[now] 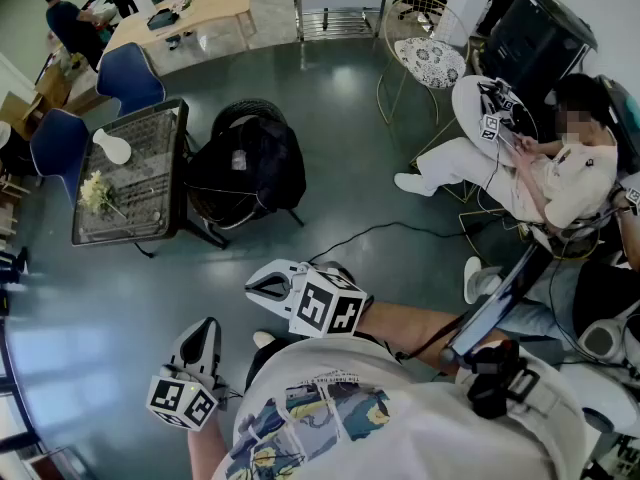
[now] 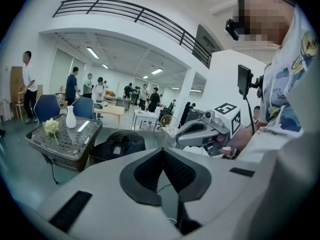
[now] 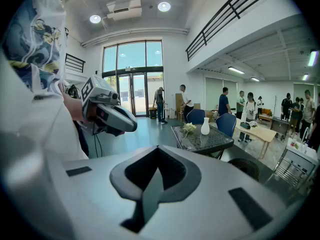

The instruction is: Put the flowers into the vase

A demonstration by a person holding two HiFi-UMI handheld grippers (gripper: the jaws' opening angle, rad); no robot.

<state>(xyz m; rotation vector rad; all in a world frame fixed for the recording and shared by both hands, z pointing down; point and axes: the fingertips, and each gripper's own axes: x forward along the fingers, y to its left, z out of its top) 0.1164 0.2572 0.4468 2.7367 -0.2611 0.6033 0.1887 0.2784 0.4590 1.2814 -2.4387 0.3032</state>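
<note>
Two grippers, left (image 1: 206, 330) and right (image 1: 262, 287), both clenched on nothing, hang well apart from the one mesh table (image 1: 130, 236). On it lie one bunch of flowers (image 1: 96, 192) and, near them, one upright white vase (image 1: 113, 147). Two blue chairs (image 1: 130, 76) border the table. Only the right gripper view shows the glass doors (image 3: 132, 79).

White vase (image 1: 117, 148); cream flowers (image 1: 96, 192); black mesh table (image 1: 150, 200); blue chairs (image 1: 130, 76); dark grey-green floor (image 1: 100, 308).

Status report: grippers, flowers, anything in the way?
Left gripper and right gripper shut, empty. Pale flowers lie on dark mesh table near white vase. Black backpack on chair before table.
</note>
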